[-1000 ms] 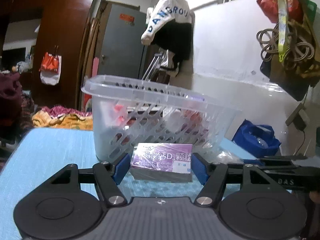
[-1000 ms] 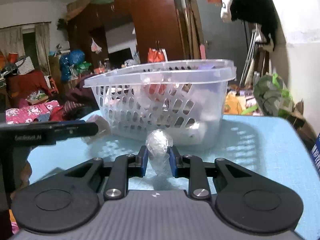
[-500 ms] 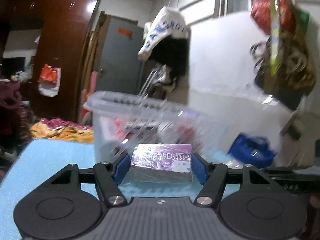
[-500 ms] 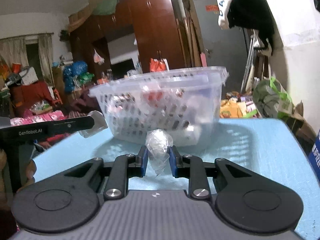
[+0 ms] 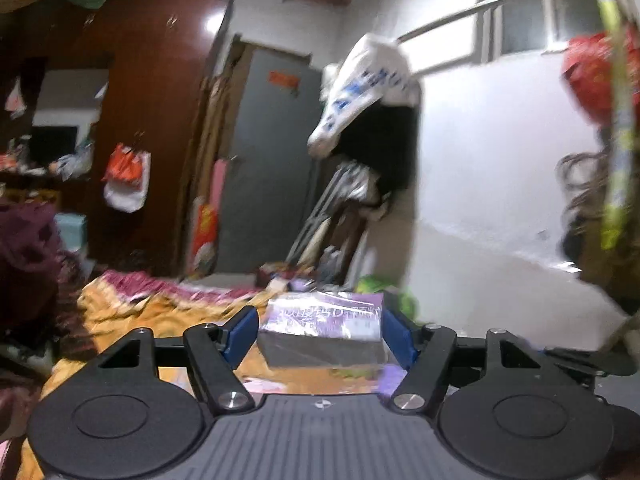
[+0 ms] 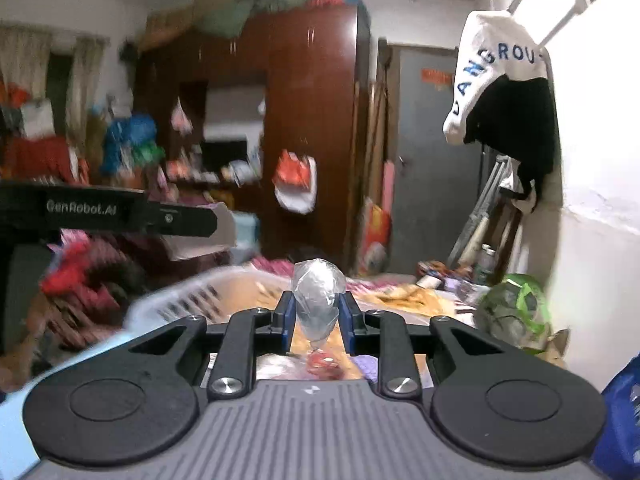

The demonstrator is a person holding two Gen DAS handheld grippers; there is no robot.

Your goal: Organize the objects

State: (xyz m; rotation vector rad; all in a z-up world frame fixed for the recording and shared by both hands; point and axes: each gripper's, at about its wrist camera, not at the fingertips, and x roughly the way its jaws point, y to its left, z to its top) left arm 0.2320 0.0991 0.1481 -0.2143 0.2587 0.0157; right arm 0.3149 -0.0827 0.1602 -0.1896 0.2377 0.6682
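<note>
We hold a load in each tool. Our left tool (image 5: 318, 330) is clamped on a purple medicine box (image 5: 320, 320), its long axis running crosswise between the blue pads, at the lower centre of the left wrist frame. Its top carries Chinese characters and what looks like "D", too blurred to read further. Our right tool (image 6: 317, 314) is clamped on a small clear plastic-wrapped bundle (image 6: 318, 300), upright between the pads at the lower centre of the right wrist frame.

The relation that matters is with the white slotted basket (image 6: 188, 300). In the right wrist view its rim shows low and left of the bundle, just beyond the fingers, with what seem to be its contents under the tool. We judge the right tool sits over or near the opening and is the nearer. The left view shows no basket.

Readable writing: "GenRobot.AI" on the other tool's body (image 6: 104, 214) at left, and "ANGROU" on the hanging white bag (image 6: 494, 76) at upper right.
</note>
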